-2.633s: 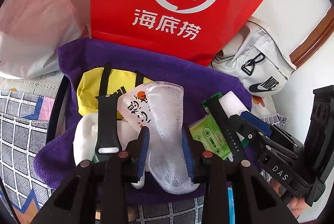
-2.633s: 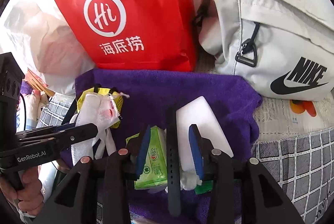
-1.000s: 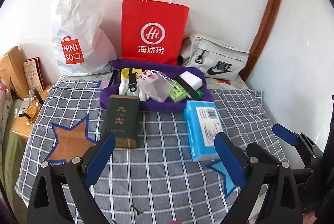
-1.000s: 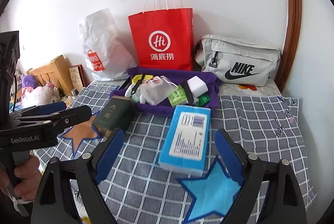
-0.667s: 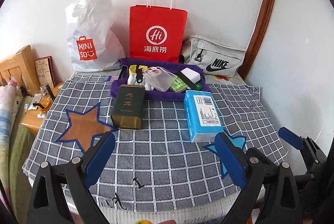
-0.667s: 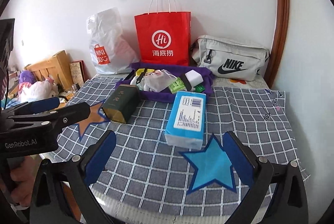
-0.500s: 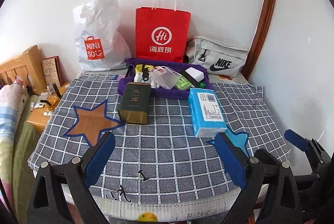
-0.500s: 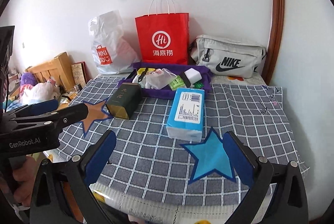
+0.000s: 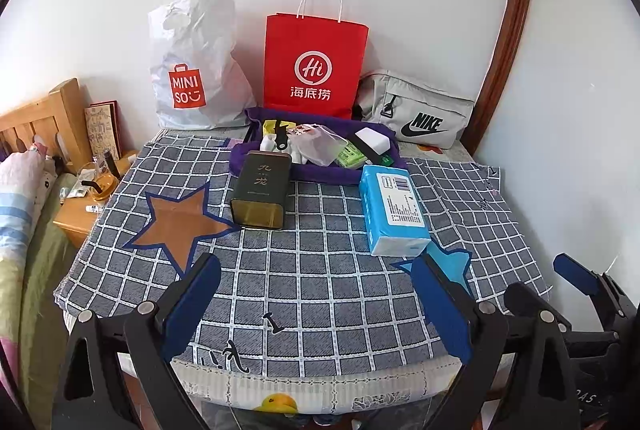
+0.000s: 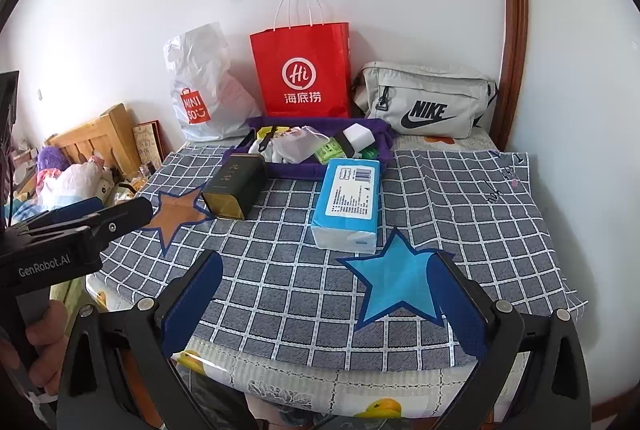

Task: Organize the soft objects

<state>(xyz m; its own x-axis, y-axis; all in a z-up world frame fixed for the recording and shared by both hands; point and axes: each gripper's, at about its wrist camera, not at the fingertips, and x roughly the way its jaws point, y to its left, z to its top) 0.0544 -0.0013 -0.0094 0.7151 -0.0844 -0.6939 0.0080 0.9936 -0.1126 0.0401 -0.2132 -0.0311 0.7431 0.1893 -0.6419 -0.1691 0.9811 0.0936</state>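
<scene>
both grippers are held back from the near edge of the tabletop (image 9: 320, 294), well apart from every object; the left gripper (image 9: 316, 306) is spread wide with nothing between its pads; the right gripper (image 10: 324, 306) is likewise spread wide and empty, its jaws having just been opening with nothing between them.

the soft things are gathered in the purple tray (image 9: 256, 159) at the far side of the tabletop, just in front of the red bag (image 9: 314, 65); a clear pouch (image 9: 318, 145), a green packet (image 9: 350, 155), a white block (image 9: 374, 139), a yellow pouch (image 9: 270, 127) and a dark strap (image 9: 280, 137) are seen lying in it, overlapping; what lies beneath them cannot be told. the tissue pack (image 9: 394, 207) lies flat outside the tray, just beside its right front corner; the dark tin (image 9: 262, 189) lies on its side at the tray's left front corner, touching or nearly touching the rim.

the step in hand is judged to be a pull-back between picks, or the close of the sorting; if the tissue pack is to be taken next, it is best approached along its length and clamped across its narrow width, gently, since it is likely to crush; the tray edge is to be cleared on the way in.

the white bag (image 9: 192, 65) and grey pouch (image 9: 420, 113) stand shut against the wall; their contents are hidden.
</scene>
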